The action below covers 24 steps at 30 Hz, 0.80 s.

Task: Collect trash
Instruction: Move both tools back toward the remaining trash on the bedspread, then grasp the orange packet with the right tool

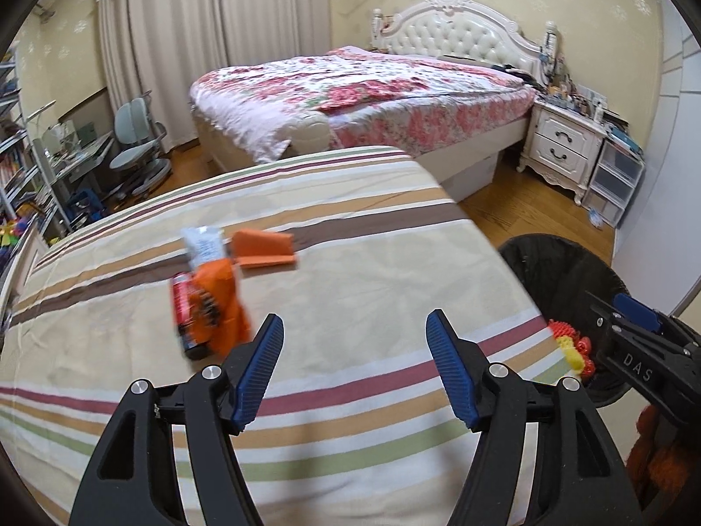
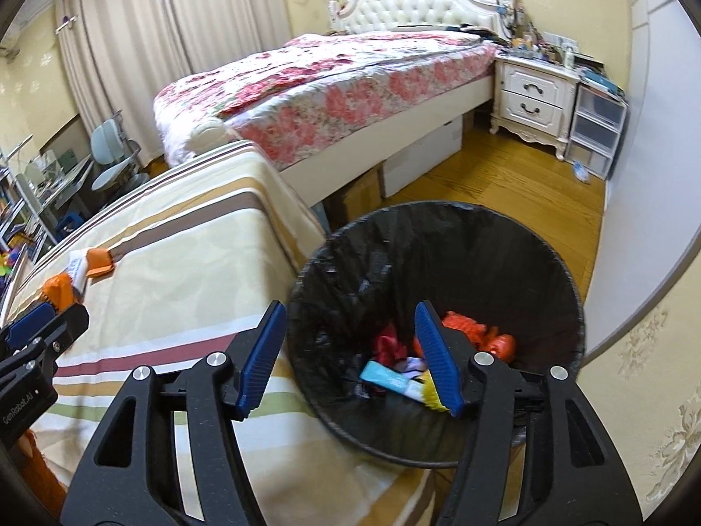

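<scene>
Left wrist view, item one: left gripper [image 1: 352,364], jaws standing well apart, nothing between the pads, hovering over a striped sheet [image 1: 350,271].

Item two: trash cluster, ahead and to the left of the left gripper, lying on the sheet. It holds a red can [image 1: 182,307] on its side, an orange wrapper [image 1: 219,302] draped over the can, a white packet [image 1: 202,243] just beyond, and an orange box [image 1: 263,247] beside that. All blurred; print unreadable.

Item three: bin [image 2: 438,271], black-lined, beside the sheet's edge, directly ahead of and below the right gripper [image 2: 350,355]. Inside: red, orange, yellow and pale blue scraps.

Item four: right gripper, jaws apart, empty, poised over the bin's near rim.

Handling notes, judged:
- Can: light if empty, stiff wall, smooth and liable to roll; take across the middle of the barrel, pads on opposite sides.
- Wrapper: very light, crinkly, slippery film; pinch a raised fold near the upper edge, or it may slide out.
- Packet: light, flat, soft; lift by a free corner, since it lies close against the cloth.
- Box: light card, crushable; grip across its narrow sides.

Status, judged: some trash binned, four pieces left on the sheet; left gripper is nearest them.
</scene>
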Available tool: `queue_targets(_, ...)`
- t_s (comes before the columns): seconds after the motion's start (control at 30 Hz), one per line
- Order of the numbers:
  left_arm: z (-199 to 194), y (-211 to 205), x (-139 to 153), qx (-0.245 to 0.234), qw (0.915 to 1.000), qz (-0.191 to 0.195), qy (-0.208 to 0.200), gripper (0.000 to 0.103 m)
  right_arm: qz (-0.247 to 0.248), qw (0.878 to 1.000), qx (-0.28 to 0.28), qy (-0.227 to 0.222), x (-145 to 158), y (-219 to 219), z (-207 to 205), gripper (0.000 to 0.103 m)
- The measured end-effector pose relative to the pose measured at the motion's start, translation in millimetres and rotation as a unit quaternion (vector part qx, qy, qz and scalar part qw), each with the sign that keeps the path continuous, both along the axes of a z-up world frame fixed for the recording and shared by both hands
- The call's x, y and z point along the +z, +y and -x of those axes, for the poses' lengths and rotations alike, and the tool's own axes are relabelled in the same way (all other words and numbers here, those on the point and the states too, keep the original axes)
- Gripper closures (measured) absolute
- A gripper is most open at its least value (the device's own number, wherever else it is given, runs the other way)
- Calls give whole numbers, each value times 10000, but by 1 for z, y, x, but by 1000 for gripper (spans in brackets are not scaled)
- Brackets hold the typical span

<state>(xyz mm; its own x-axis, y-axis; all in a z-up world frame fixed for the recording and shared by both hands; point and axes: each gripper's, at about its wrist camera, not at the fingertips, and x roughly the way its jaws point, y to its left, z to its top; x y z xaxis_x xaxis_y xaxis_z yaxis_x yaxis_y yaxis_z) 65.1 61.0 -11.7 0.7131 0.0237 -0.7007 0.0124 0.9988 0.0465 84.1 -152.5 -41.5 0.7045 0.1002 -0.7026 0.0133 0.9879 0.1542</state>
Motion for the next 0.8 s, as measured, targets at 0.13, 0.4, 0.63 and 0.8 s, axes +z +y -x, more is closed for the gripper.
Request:
queue_targets(0.13,13,32,-3,287,9996,-14,34,37,18,9995,323,-12,4,29,2,43)
queue_targets(0.4,29,97,-6,958,9953,-155,15,37,156,9950,988,-72,14,93,7,42)
queue_targets(0.63,36,151,-8,1548,9877,-208,3,37,277,9876,1531,-188,28,148,11,41)
queue_targets(0.8,40,185,-8,1883,9820,-169,-4,37,337,9822,1827,-289,39,179,15,41)
